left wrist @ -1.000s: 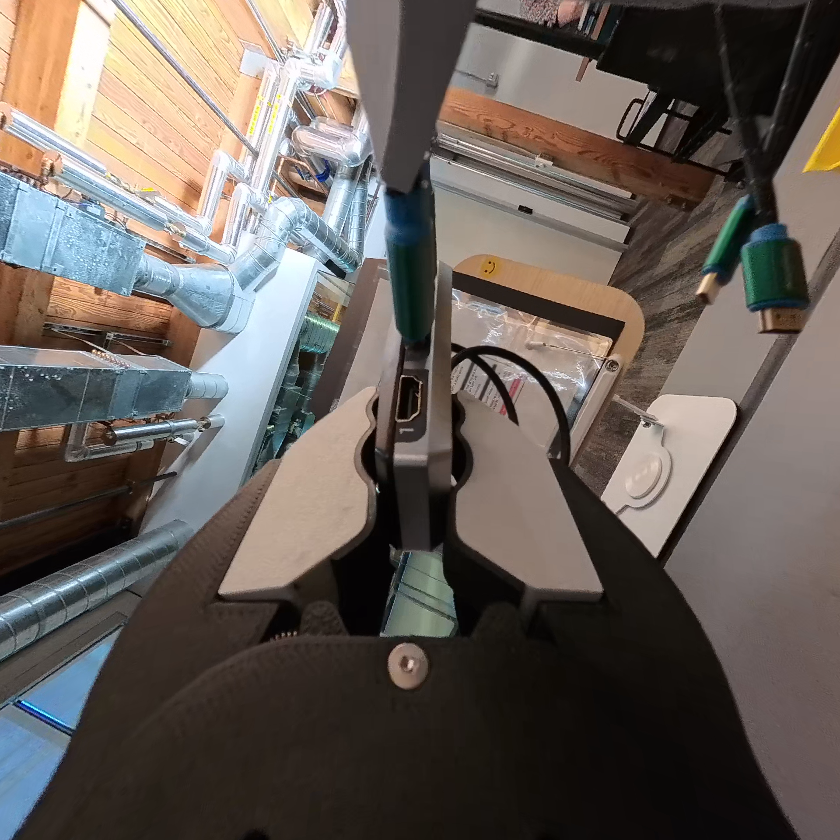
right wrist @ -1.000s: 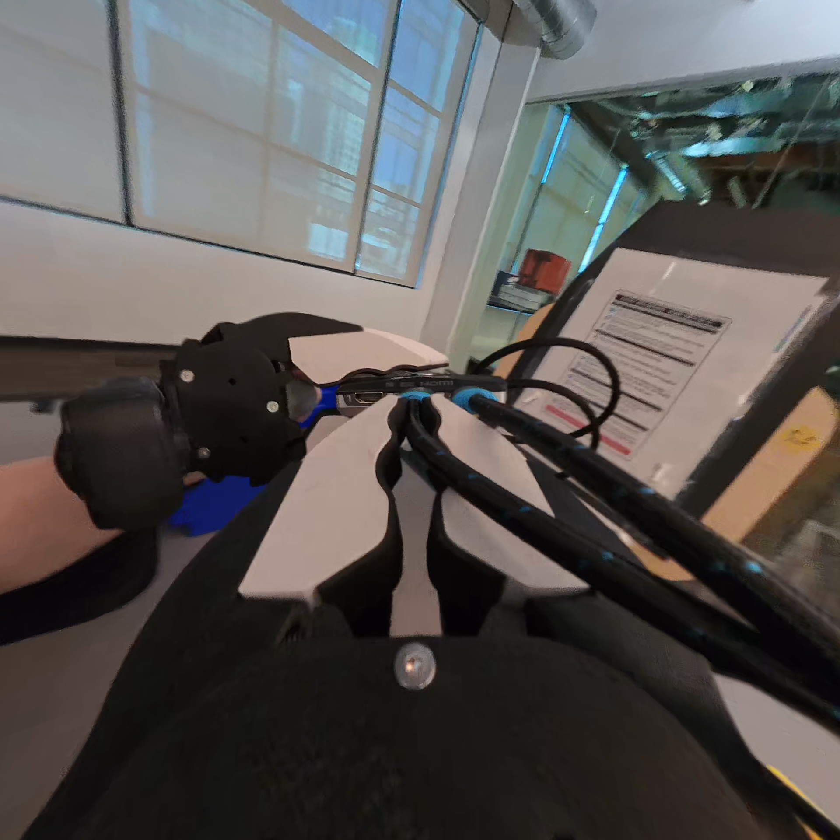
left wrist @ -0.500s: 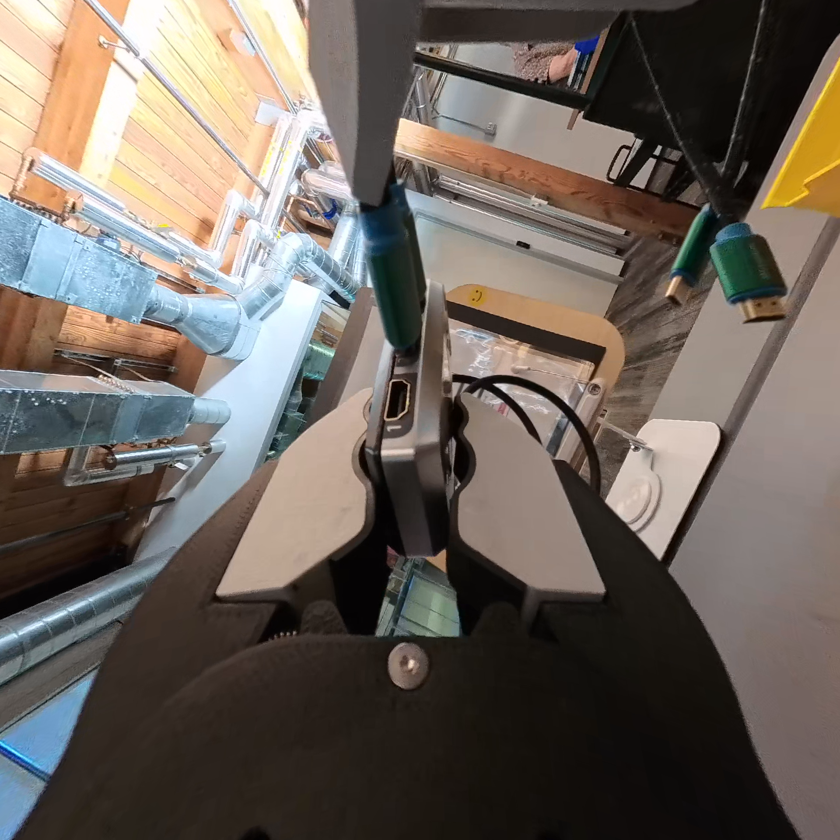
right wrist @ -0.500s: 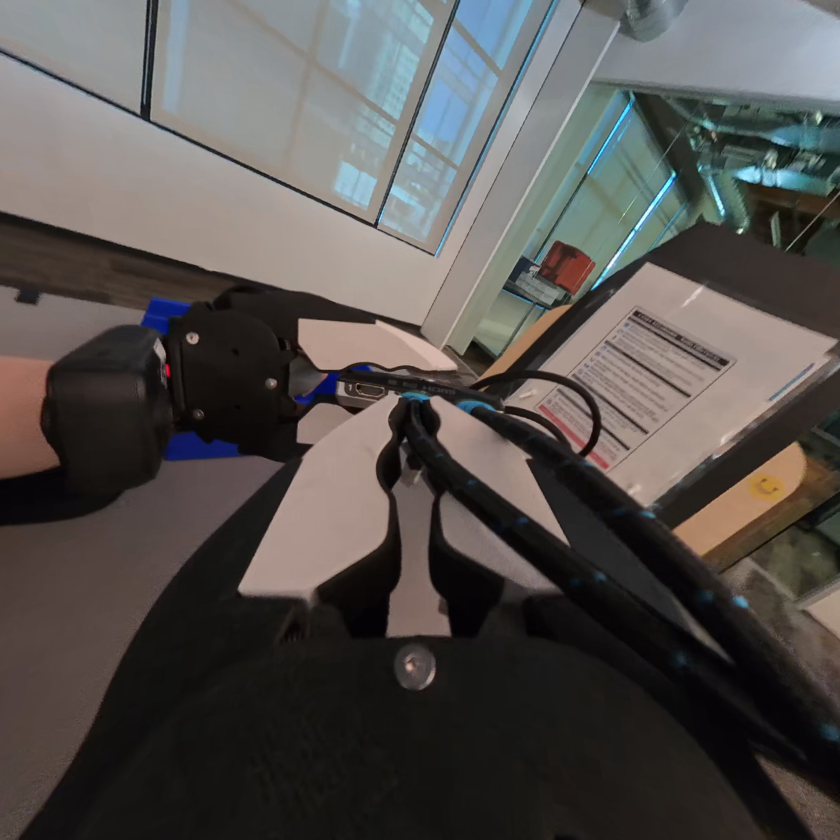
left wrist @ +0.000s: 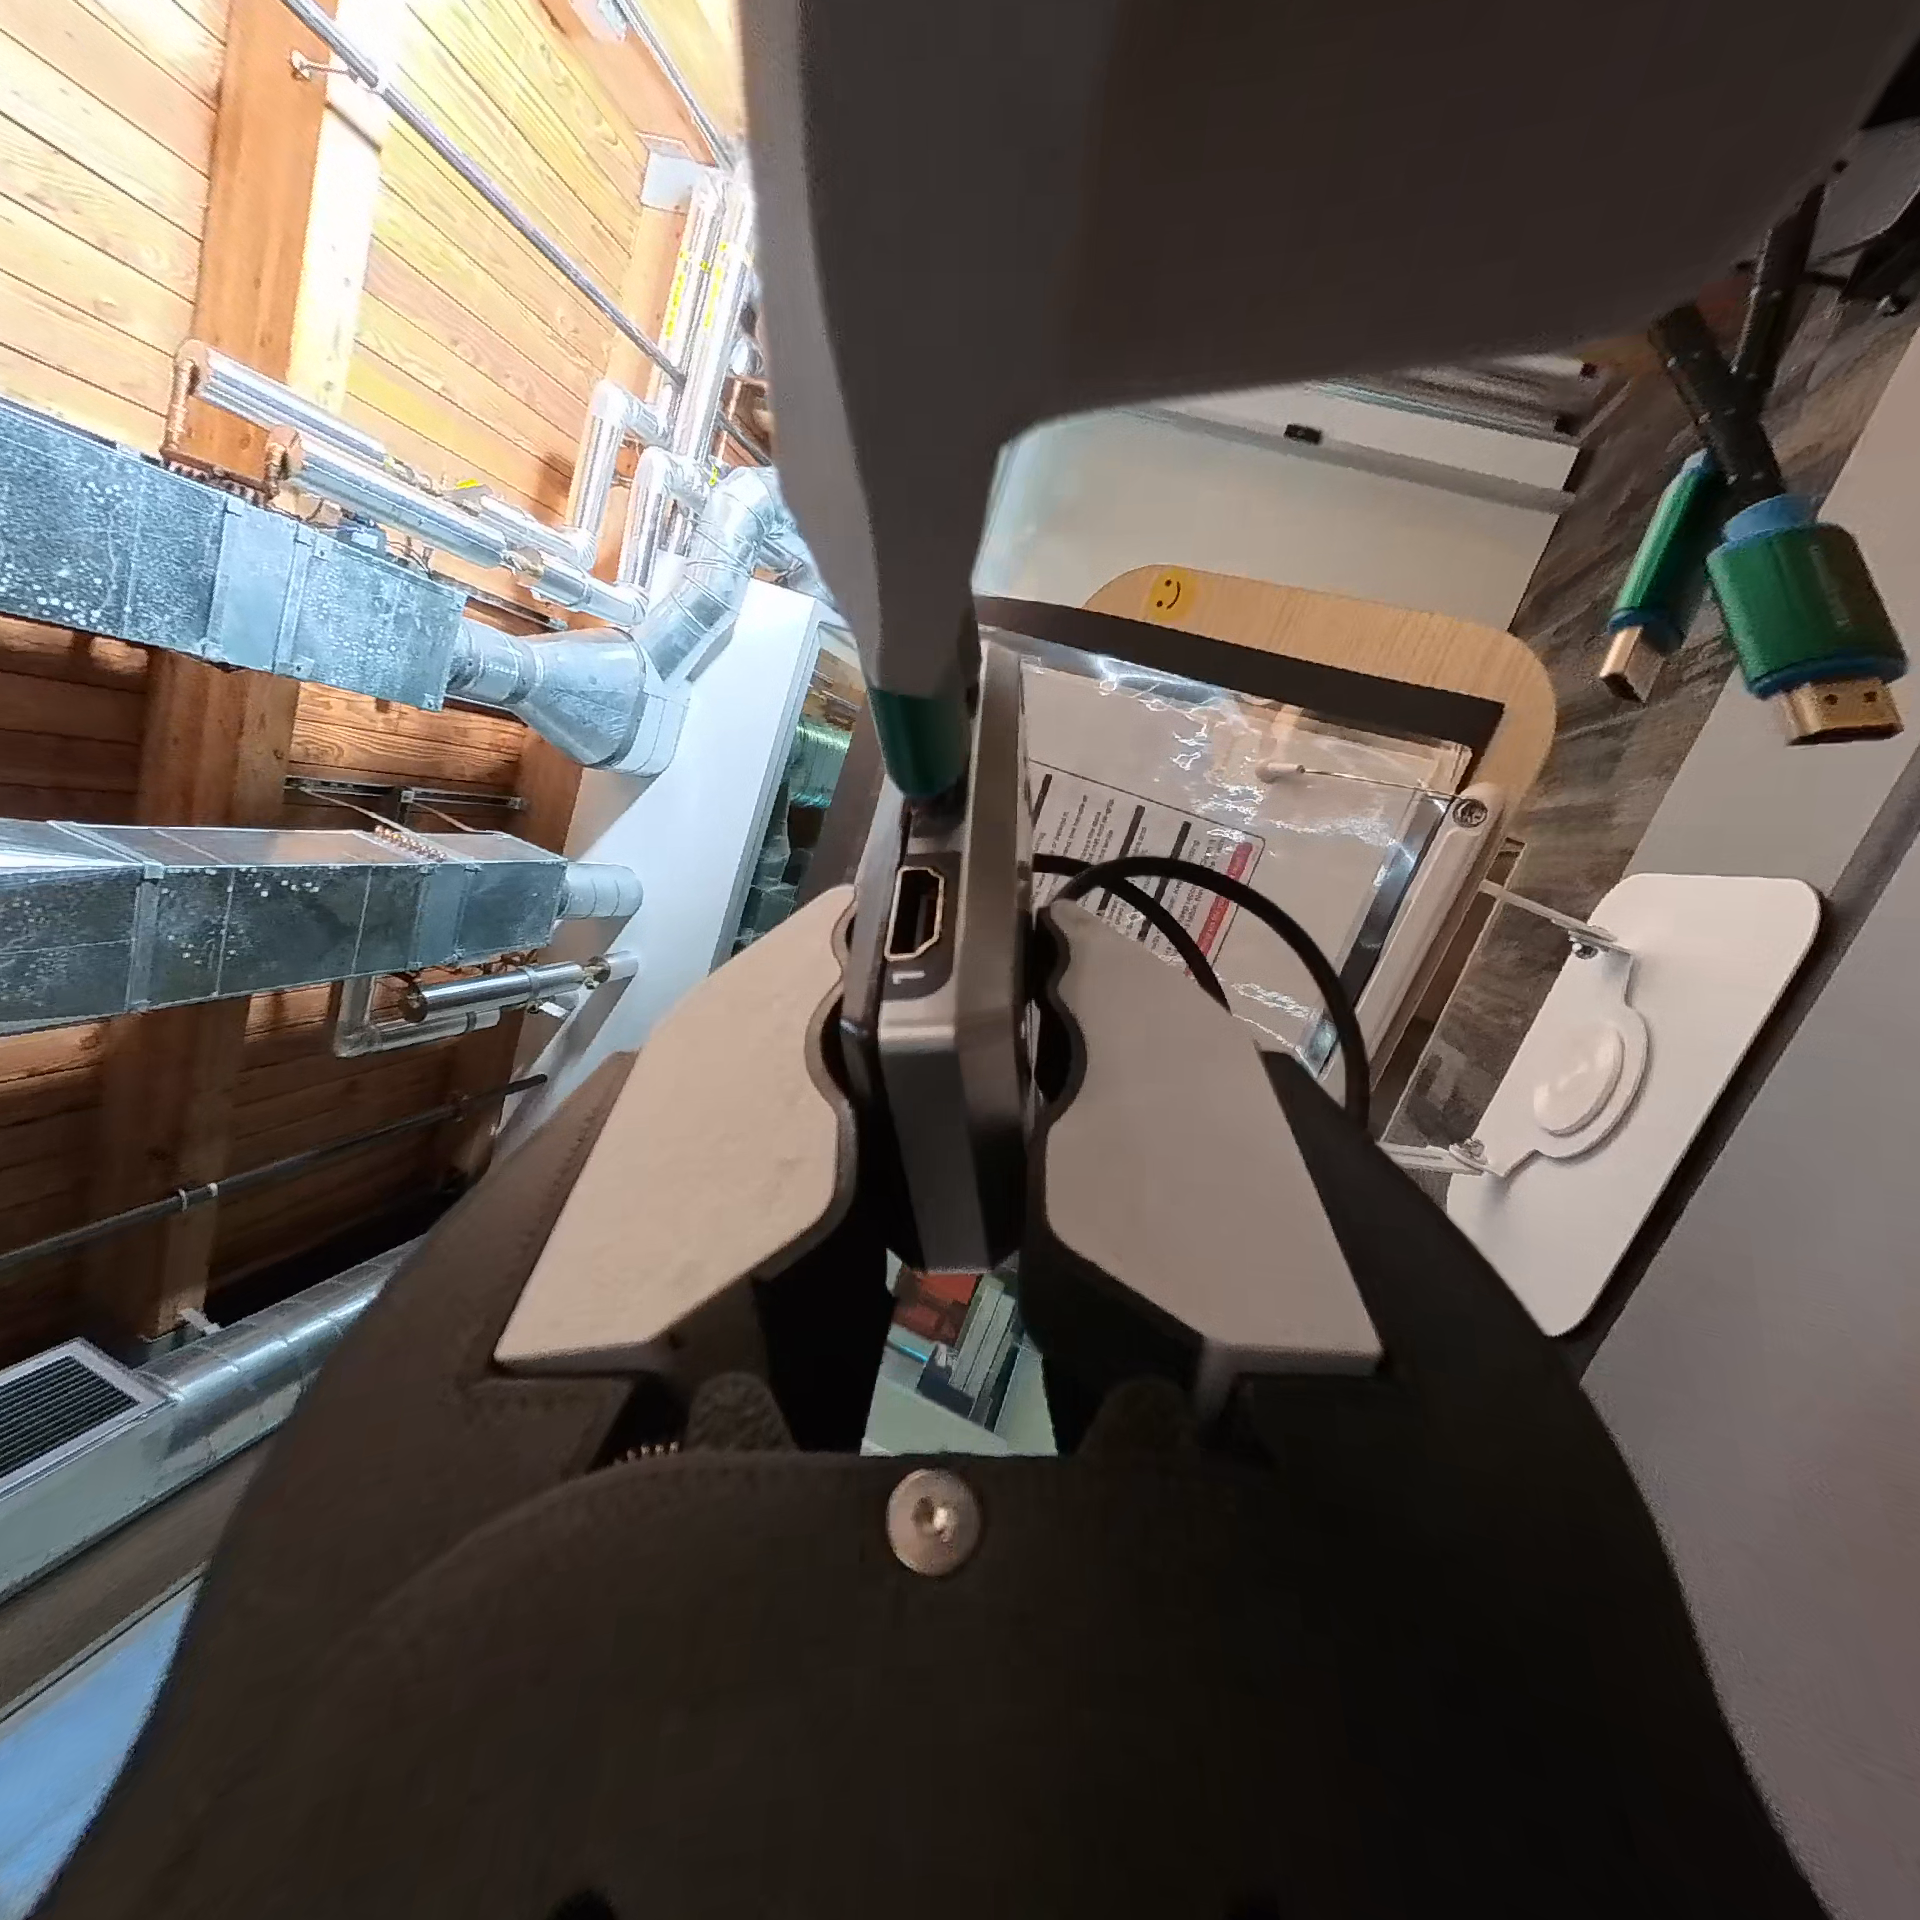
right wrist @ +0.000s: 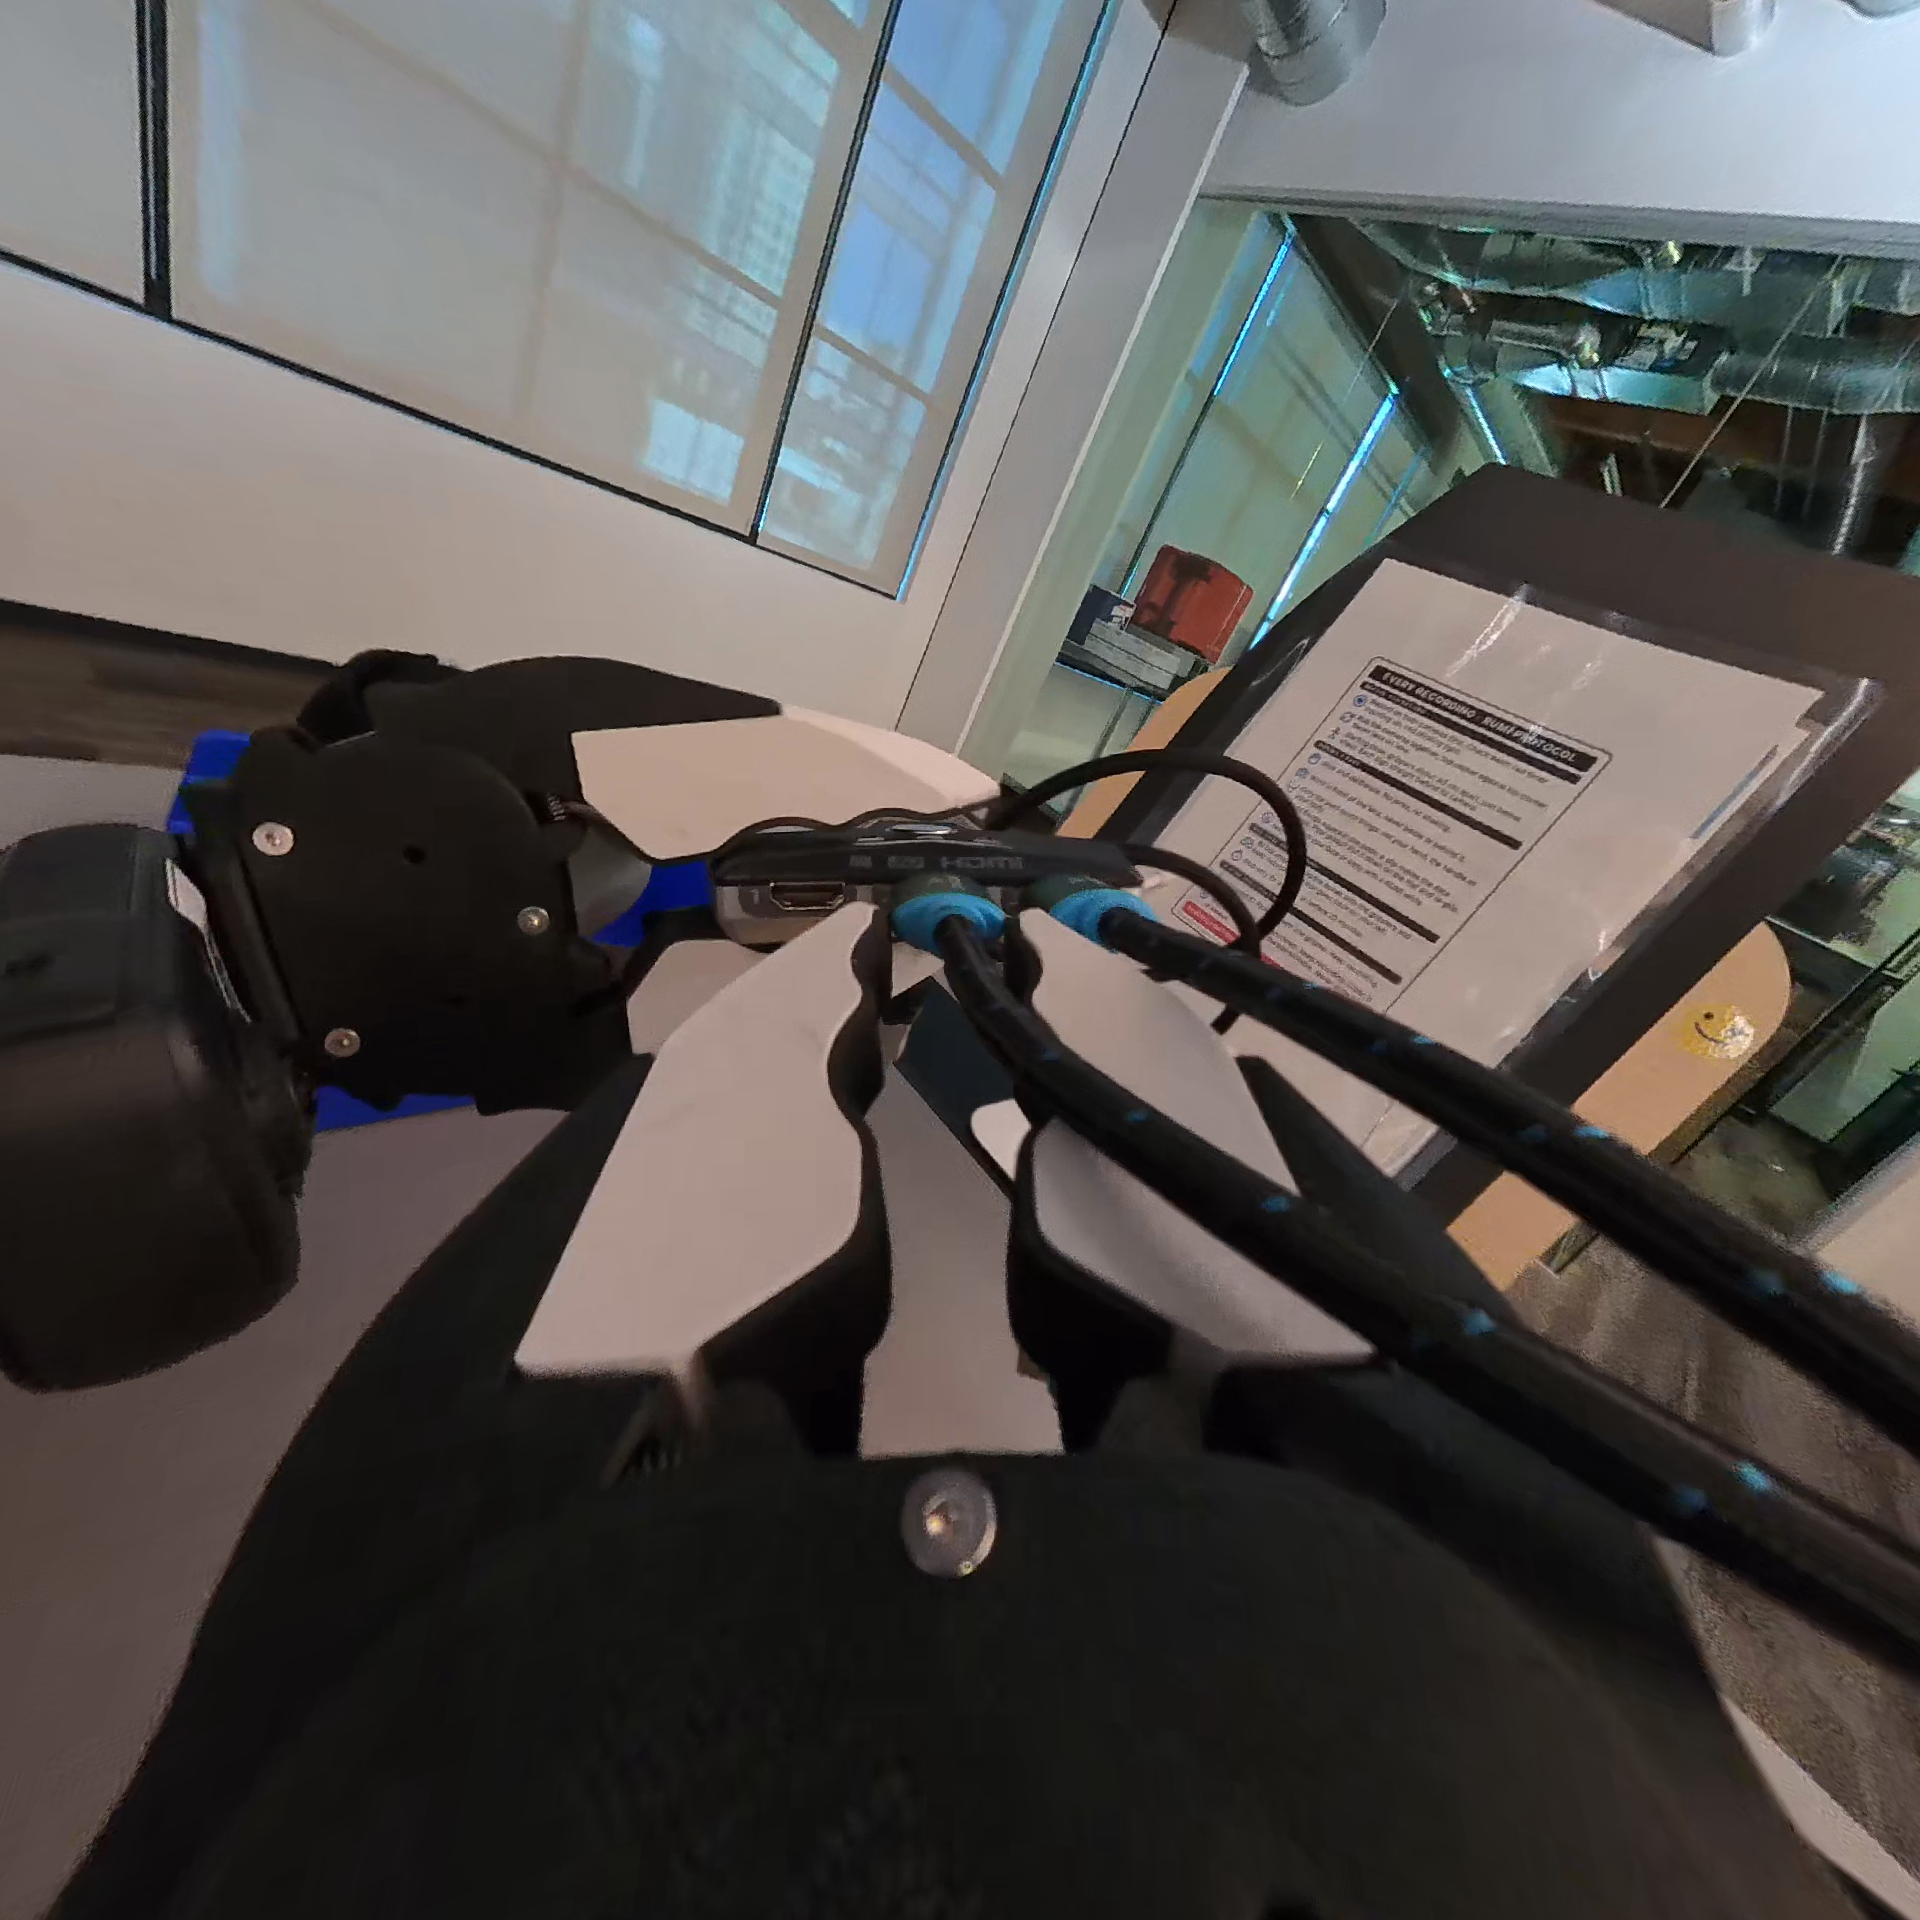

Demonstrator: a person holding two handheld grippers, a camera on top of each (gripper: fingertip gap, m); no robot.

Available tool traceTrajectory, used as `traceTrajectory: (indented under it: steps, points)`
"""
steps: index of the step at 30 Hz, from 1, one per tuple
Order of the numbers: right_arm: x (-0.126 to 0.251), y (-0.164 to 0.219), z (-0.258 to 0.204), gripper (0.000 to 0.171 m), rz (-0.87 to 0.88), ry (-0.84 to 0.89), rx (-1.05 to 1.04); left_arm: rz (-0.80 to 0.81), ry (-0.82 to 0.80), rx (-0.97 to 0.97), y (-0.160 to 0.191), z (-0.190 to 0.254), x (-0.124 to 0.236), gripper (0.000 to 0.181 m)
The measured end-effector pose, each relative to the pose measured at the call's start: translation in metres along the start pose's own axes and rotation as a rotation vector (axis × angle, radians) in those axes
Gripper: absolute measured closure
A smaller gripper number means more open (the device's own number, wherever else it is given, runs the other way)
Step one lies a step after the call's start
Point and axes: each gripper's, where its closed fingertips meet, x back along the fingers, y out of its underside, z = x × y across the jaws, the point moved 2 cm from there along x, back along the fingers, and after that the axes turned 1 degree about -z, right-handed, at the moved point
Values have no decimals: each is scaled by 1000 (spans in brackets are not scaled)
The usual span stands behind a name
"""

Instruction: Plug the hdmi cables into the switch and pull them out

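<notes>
Between the fingertips of the left gripper [left wrist: 940, 987], clamped tight: the switch [left wrist: 925, 1143], a slim grey box pinched on its two flat faces. In the left wrist view, seen edge-on, long axis running up and away along the fingers, port edge turned to the picture's left. In the right wrist view, seen broadside, long axis lying across the picture from left to right, port edge facing that camera. Held up off the table.

Just ahead of the right gripper [right wrist: 945, 966], touching its tips: the middle plug [right wrist: 940, 899], green with a blue collar, seated in the switch at a right angle to its long axis. Fingers closed in on either side of that collar, a narrow gap showing behind it. Beside it, toward the picture's right: a second plug [right wrist: 1081, 904], also seated. Toward the left gripper: an empty port [right wrist: 810, 894], gold-rimmed. Trailing back over the right finger toward the camera: two braided cables [right wrist: 1455, 1195], black flecked with blue.

On the switch's upper rim, small white lettering plus a mark by the empty port. Behind the switch, a printed sheet [right wrist: 1455, 790] in a clear stand, text legible. Lower on a wooden panel, a yellow smiley sticker [right wrist: 1714, 1031].

At the right of the left wrist view, well apart from the switch: two loose plugs [left wrist: 1808, 634], gold tips pointing down.
</notes>
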Motion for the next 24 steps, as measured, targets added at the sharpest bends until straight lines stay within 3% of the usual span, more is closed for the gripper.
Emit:
traceTrajectory:
  steps: [6, 12, 19, 24]
  points:
    - [2, 1, 1, 152, 47, -4, -72, 1, 21, 17, -1, 1, -1, 154]
    - [1, -3, -4, 152, 0, 127, 145, -3, 51, 58, 4, 0, -3, 154]
    - [3, -4, -1, 152, 63, -44, -131, 3, 56, 67, 3, -3, -2, 155]
    - [2, -3, -1, 152, 66, -37, -109, 3, 77, 75, 4, 0, -2, 155]
